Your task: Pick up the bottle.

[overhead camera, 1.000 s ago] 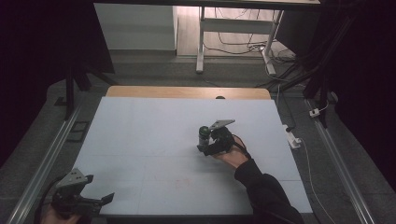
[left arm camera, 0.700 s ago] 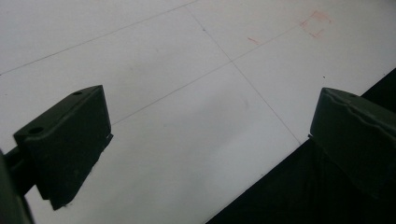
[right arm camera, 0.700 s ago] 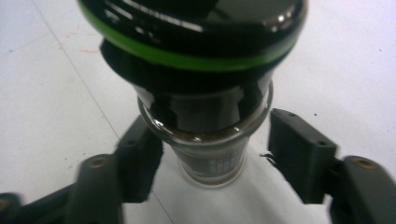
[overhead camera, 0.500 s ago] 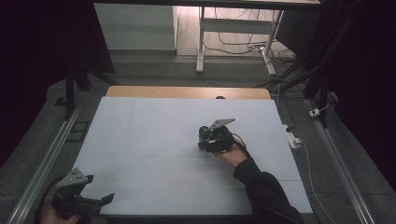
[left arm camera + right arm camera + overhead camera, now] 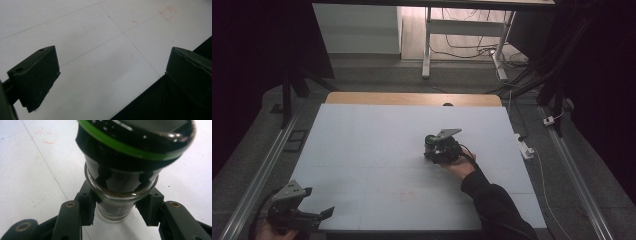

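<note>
Near the middle of the white table [image 5: 362,150], somewhat toward its right edge, the right tool [image 5: 116,213] is clamped on a glass jar with a black, green-ringed lid [image 5: 120,185], while the left tool [image 5: 110,75] hangs with jaws wide apart over the table's near left corner.

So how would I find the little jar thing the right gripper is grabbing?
Look at the big white table, a bit right of its middle. There the right gripper pinches a small clear glass jar between its black fingers. A bright green ring around its black top marks it out.
</note>
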### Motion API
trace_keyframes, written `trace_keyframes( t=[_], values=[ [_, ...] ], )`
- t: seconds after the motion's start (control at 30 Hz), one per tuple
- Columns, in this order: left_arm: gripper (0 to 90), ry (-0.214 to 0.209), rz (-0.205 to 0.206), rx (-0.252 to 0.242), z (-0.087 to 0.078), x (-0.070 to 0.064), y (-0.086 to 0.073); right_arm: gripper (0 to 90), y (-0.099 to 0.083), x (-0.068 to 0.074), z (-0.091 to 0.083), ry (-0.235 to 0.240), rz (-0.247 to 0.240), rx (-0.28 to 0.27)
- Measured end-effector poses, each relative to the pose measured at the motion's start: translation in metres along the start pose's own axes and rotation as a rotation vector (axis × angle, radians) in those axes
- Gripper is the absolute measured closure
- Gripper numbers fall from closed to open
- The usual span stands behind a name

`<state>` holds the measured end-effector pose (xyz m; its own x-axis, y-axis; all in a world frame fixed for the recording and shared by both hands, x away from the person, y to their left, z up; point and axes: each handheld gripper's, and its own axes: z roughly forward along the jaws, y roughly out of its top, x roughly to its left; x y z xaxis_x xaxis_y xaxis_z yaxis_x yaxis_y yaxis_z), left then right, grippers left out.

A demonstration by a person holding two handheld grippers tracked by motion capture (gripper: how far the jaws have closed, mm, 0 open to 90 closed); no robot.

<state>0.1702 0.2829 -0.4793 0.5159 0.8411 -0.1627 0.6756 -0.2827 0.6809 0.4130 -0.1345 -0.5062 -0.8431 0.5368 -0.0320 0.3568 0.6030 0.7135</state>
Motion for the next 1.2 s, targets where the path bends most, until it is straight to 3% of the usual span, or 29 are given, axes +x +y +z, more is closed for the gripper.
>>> trace_keyframes(
  t=[0.53, 0.93, 1.2],
  values=[
    [0.0, -0.008, -0.013, -0.01, -0.001, 0.001, -0.001, 53.1, 0.011, 0.008, -0.024, 0.052, -0.003, -0.028],
    [0.0, -0.024, 0.001, 0.008, 0.0, 0.0, 0.0, 53.1, 0.02, 0.025, -0.043, 0.13, -0.007, -0.018],
    [0.0, -0.03, 0.002, 0.008, 0.001, 0.001, 0.0, 53.1, 0.024, 0.041, -0.054, 0.154, -0.043, -0.019]
  ],
)
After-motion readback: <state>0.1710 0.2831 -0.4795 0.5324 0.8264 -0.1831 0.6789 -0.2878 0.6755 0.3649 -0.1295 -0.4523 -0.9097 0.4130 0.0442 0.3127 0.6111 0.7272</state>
